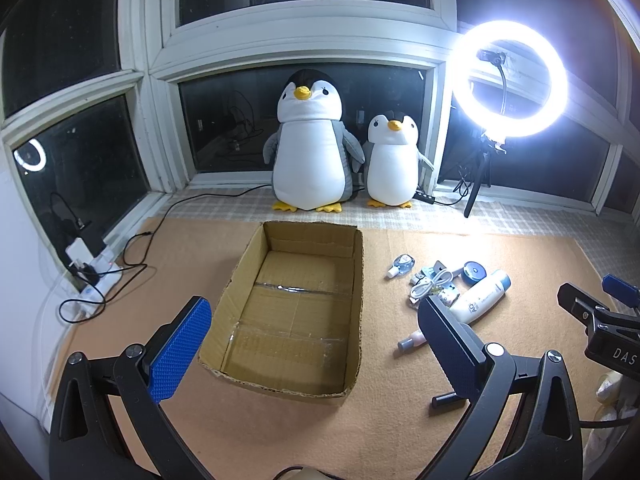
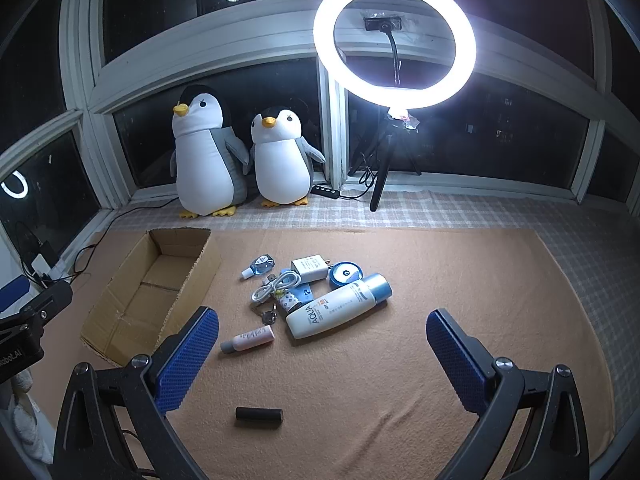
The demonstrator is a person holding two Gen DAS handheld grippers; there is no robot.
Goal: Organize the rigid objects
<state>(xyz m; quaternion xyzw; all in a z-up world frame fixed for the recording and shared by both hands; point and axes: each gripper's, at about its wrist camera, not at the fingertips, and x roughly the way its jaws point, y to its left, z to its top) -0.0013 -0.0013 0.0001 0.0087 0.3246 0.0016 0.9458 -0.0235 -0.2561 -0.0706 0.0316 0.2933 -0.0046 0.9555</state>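
Observation:
An empty cardboard box (image 1: 356, 280) lies open on the tan mat; it also shows in the right wrist view (image 2: 120, 308). My left gripper (image 1: 316, 332) is open and empty above the box's near end. My right gripper (image 2: 324, 344) is open and empty, short of a pile of small items: a white AQUA bottle (image 2: 340, 308), a small pink bottle (image 2: 250, 338), a white charger (image 2: 310, 269), a coiled white cable (image 2: 276, 286), a blue round tin (image 2: 346, 274), a small clear bottle (image 2: 260, 265). A black cylinder (image 2: 259, 415) lies nearest, between the fingers.
Two plush penguins (image 2: 208, 160) stand at the window ledge. A lit ring light on a tripod (image 2: 394, 36) stands at the back right. A power strip with cables (image 1: 96, 276) lies at the left wall. The tan mat (image 2: 460, 280) stretches to the right.

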